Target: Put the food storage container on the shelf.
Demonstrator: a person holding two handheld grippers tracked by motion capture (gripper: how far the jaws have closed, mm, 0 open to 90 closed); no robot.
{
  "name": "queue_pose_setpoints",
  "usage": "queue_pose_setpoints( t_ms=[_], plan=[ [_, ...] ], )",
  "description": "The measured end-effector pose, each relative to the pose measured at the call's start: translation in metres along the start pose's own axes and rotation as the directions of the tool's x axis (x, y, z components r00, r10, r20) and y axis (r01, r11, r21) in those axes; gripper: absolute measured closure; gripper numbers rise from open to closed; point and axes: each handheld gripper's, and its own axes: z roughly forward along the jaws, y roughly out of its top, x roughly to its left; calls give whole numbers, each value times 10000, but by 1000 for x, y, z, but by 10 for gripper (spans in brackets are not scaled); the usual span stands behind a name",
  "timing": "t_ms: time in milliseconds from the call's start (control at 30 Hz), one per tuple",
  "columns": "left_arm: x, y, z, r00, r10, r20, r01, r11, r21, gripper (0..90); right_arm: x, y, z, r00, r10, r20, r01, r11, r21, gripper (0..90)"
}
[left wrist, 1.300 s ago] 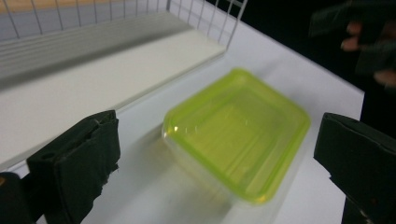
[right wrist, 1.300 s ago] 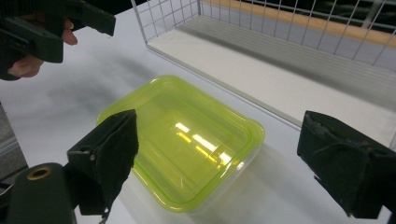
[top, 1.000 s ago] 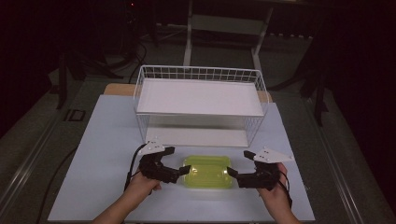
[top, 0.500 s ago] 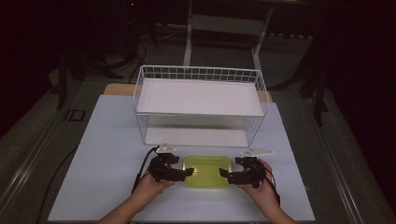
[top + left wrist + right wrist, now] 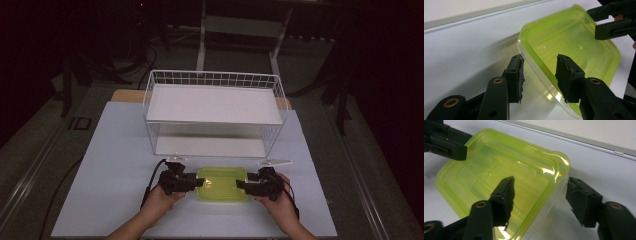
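Container (image 5: 222, 183), clear-walled under a translucent yellow-green lid, rounded corners.

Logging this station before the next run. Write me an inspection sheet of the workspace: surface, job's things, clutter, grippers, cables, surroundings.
Surface: white rectangular table top, bare around the items.
Job's things: translucent yellow-green rectangular plastic container with lid flat on the near part of the table; white wire two-tier rack behind it, both shelves bare.
Clutter: nothing seen.
Grippers: left hand-held gripper open, its jaws straddling the container's left rim; right hand-held gripper open, its jaws straddling the right rim.
Cables: black cable trails from the left hand-held gripper.
Surroundings: dark room, grey floor, frame legs behind the table.
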Motion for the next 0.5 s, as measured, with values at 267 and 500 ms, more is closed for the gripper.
queue_pose_setpoints(
  t_ms=[267,500],
  plan=[
    [1,5,1,9995,-321,-50,322,9992,223,606,-3,1,-1,9997,226,-107,-226,9997,17,461],
    [-2,3,0,9999,-77,-133,79,9999,111,625,-5,1,-2,9993,383,22,-383,9991,156,580]
  ],
)
